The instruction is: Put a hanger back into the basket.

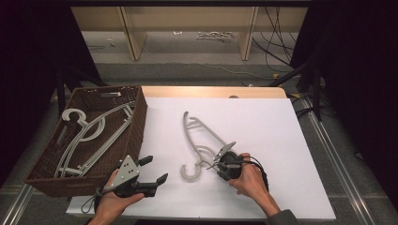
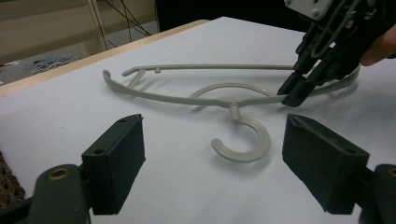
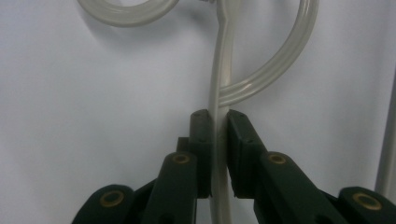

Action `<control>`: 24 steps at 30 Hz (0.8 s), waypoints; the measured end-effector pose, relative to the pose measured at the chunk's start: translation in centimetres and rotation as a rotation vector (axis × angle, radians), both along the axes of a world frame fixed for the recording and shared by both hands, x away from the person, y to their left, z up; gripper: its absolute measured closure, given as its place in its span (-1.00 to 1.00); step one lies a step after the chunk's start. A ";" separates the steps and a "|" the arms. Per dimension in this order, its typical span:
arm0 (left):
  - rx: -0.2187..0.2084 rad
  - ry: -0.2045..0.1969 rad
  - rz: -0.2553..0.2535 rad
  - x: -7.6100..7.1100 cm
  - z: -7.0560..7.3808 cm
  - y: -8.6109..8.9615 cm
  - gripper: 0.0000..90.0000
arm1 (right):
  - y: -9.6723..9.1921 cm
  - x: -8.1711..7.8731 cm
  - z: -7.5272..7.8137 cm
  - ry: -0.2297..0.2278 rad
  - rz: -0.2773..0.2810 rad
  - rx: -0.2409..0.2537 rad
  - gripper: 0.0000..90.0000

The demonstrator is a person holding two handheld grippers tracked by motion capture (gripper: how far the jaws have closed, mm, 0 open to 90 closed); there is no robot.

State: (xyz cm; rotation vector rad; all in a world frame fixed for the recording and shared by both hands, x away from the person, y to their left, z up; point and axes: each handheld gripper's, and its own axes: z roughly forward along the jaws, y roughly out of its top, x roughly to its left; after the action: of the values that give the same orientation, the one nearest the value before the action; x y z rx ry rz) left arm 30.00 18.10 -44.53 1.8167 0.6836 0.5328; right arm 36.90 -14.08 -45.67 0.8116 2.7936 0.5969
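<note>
White sheet (image 1: 263, 140) covers tabletop, wood edge at far side; dark surrounds, shelving and loose cables on floor behind.

Far left: brown wicker basket (image 1: 49, 176) sits at table's left edge, w/ grey hangers in basket (image 1: 89, 136) lying flat inside, hook toward far-left corner.

Left-centre, near edge: left gripper (image 1: 152, 169) held in left hand (image 1: 112, 201), jaws spread wide, nothing btwn them. Hovers just right of basket, pointing twd centre. In left gripper view its pads frame the hook w/o touching it.

Centre: grey hanger (image 1: 202, 138) flat on sheet, hook end nearest the person, one shoulder tip toward far side. Well apart from basket.

Centre-right: right gripper (image 1: 219, 158) in right hand (image 1: 251, 180), jaws pressed together on hanger's arm, just beside the hook neck. Right gripper view: pads (image 3: 201, 140) pinch the thin bar from both sides, curved inner loop branching off just past them.
</note>
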 end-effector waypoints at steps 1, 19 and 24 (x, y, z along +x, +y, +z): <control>0.010 -0.004 -0.003 0.1 0.0 0.0 -0.53 | 0.0 -0.2 0.2 -0.003 0.019 -0.003 0.82; 0.421 -0.039 -0.167 5.6 0.8 -6.5 -0.29 | -0.7 -2.4 2.6 -0.020 0.170 -0.012 0.82; 0.491 -0.035 -0.217 6.7 0.4 -7.8 -0.21 | -1.1 -2.8 3.2 -0.022 0.184 -0.007 0.82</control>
State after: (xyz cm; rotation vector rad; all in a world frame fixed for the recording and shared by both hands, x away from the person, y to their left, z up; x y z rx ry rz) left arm 36.69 10.29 -44.15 2.2995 0.3383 0.6215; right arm 34.12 -15.17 -42.45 0.5465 2.8682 0.6194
